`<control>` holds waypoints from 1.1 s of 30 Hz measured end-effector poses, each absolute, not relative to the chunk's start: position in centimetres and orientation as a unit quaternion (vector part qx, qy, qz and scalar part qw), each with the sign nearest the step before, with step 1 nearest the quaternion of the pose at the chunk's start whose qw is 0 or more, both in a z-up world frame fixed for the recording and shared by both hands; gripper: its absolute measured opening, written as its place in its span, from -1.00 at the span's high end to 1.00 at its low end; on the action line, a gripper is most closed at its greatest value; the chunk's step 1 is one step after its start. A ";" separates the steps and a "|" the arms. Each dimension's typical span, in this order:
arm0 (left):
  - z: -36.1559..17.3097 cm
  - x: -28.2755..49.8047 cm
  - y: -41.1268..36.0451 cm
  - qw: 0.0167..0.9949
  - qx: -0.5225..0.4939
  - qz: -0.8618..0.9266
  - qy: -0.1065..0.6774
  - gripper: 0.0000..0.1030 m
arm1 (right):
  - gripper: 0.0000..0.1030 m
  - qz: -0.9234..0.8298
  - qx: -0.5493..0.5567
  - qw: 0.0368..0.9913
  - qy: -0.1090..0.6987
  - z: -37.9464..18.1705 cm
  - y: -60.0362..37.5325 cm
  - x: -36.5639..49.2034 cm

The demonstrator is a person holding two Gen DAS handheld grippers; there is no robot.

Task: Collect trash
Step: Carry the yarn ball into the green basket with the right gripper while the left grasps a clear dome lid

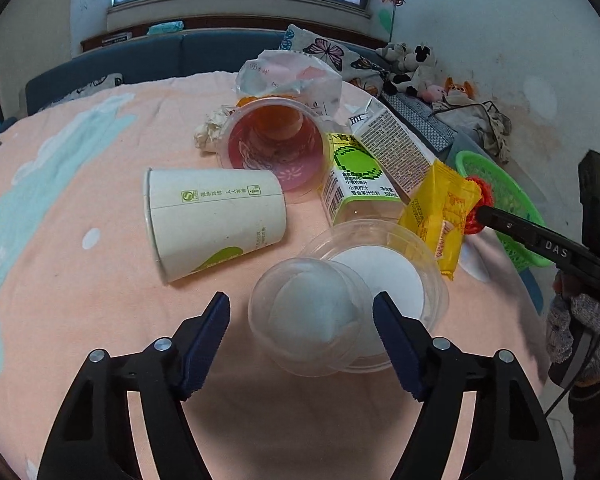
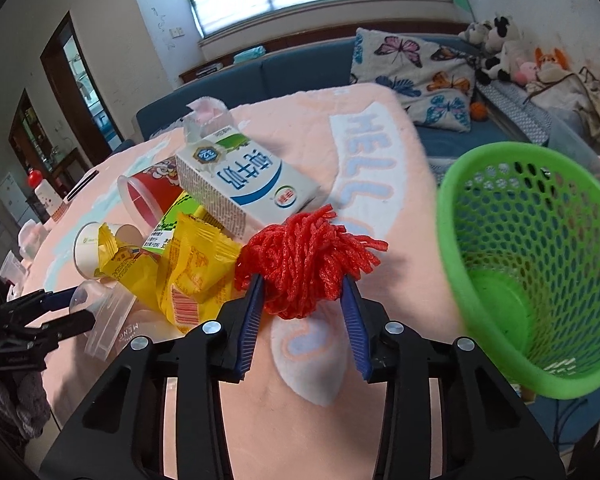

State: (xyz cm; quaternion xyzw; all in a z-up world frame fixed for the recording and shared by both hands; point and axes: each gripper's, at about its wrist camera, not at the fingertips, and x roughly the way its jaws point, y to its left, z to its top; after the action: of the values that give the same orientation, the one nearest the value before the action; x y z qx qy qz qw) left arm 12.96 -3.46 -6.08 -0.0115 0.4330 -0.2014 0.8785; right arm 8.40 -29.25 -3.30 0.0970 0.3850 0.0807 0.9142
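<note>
My right gripper is shut on a bundle of red strings, held just above the pink cloth, left of the green mesh basket. My left gripper stands open around a small clear plastic cup lying on its side; its pads do not press on the cup. The cup rests against a larger clear tub. A yellow wrapper, a white paper cup, a red-tinted clear cup, a green juice carton and a milk carton lie on the table.
A plastic bag and crumpled paper lie at the far side of the table. Behind it stands a blue sofa with a butterfly pillow and soft toys. The basket sits tilted at the table's right edge.
</note>
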 end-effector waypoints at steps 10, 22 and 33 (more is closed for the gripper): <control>-6.3 12.7 -3.3 0.874 -0.027 -0.230 0.428 -0.20 | 0.24 0.062 0.105 0.922 0.368 -1.9 -30.7 6.4; -2.2 10.7 -2.0 0.892 -0.039 -0.234 0.385 -0.20 | 0.24 0.005 0.115 0.934 0.339 0.1 -34.5 4.2; 2.5 10.2 -8.8 0.889 -0.011 -0.295 0.351 -0.20 | 0.17 -0.076 0.132 0.927 0.342 -0.7 -41.8 3.2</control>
State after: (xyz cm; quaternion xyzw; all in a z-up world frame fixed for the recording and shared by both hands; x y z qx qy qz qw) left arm 10.22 -8.80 2.51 -0.0105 0.3511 -0.2950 0.8886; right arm 3.21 -41.83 -0.74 0.1318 0.3420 -0.0759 0.9273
